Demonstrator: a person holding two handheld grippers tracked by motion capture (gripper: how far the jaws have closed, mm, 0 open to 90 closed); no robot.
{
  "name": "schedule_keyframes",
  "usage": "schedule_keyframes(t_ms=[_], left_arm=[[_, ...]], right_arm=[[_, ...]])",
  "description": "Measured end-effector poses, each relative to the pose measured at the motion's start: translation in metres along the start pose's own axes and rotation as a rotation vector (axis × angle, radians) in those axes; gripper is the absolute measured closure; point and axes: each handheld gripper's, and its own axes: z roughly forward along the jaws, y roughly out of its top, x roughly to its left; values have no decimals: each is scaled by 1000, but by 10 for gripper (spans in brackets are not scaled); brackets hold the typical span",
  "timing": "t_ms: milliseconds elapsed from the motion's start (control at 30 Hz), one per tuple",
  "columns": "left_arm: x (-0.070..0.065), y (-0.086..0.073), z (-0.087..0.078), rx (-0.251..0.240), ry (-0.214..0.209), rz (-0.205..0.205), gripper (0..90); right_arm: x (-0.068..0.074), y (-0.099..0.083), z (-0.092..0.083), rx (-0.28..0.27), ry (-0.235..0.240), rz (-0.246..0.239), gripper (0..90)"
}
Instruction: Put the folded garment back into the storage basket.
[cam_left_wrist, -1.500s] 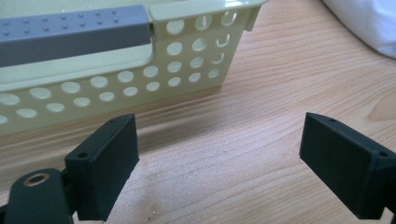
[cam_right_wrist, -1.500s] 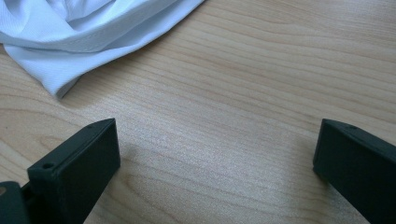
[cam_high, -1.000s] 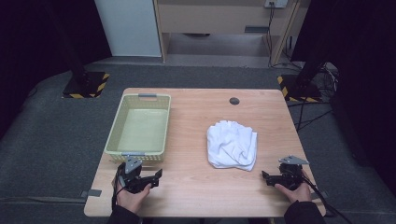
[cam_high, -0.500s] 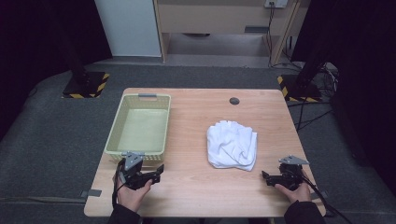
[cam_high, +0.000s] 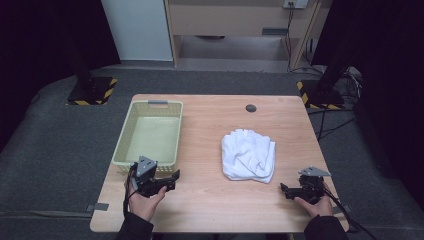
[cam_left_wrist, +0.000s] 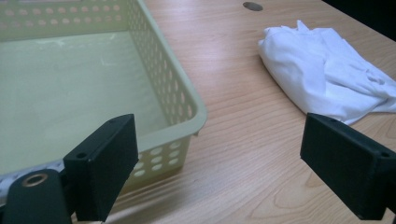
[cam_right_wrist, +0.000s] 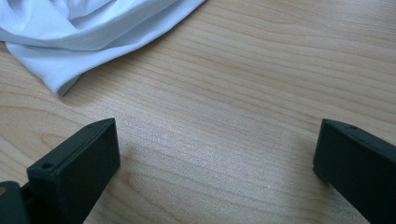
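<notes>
Light wood-grain surface (cam_high: 210, 195), rectangular, seen from above. On its left half stands a pale yellow-green perforated basket (cam_high: 131, 131), long side running away from the person. A crumpled white cloth (cam_high: 248, 155) lies right of centre, well apart from the basket. A small dark round grommet (cam_high: 250, 108) sits near the far edge. Grey carpeted floor (cam_high: 50, 150) surrounds the surface.

A pale green basket (cam_high: 150, 134) and a crumpled white cloth (cam_high: 249, 154) lie apart on the wooden table (cam_high: 210, 125).
</notes>
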Motion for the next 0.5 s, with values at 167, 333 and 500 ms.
schedule_keyframes(t_ms=[167, 333, 500], left_arm=[[-5, 9, 5, -12, -16, 6, 106], [-9, 16, 11, -19, -31, 11, 107], [-13, 22, 15, -23, -48, 11, 114]], right_arm=[[0, 0, 0, 0, 0, 0, 7], [0, 0, 0, 0, 0, 0, 7], [0, 0, 0, 0, 0, 0, 7]])
